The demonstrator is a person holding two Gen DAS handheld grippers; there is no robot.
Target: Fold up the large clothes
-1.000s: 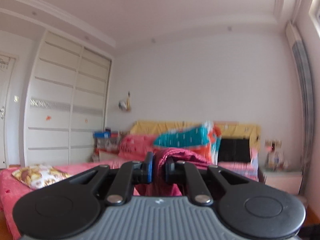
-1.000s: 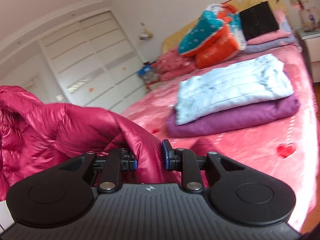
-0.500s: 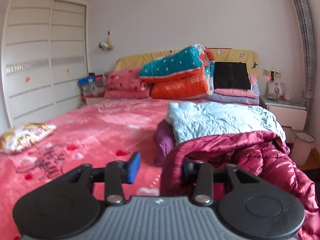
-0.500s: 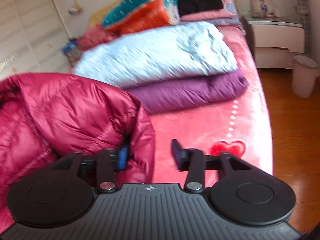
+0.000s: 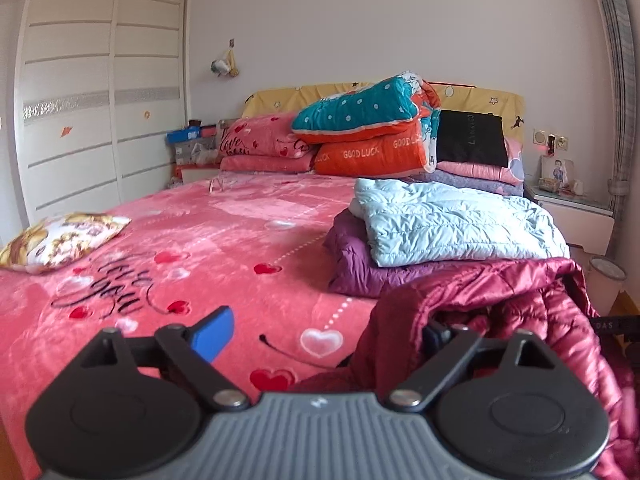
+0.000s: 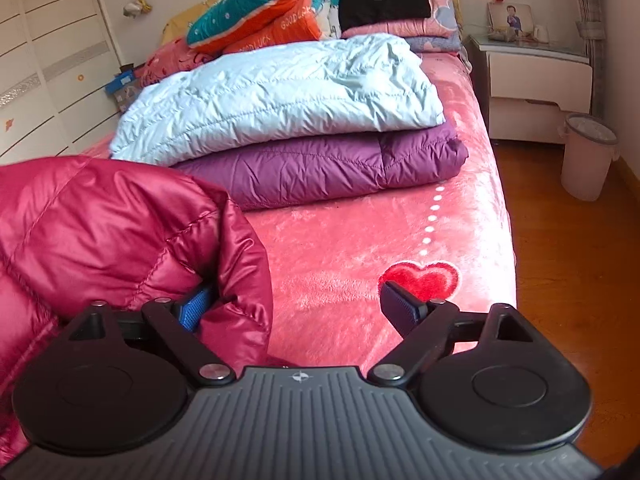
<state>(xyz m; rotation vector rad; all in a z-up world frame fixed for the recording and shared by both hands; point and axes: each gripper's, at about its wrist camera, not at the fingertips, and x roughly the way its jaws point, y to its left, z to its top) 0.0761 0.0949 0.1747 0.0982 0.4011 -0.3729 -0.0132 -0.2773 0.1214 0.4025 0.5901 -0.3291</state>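
Fingers opening beside crimson jacket on bed.

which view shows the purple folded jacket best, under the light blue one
The right wrist view: the purple jacket shows its whole folded front edge and right end beneath the light blue jacket. In the left wrist view only its left end and a strip of edge show, the rest hidden behind the red jacket.
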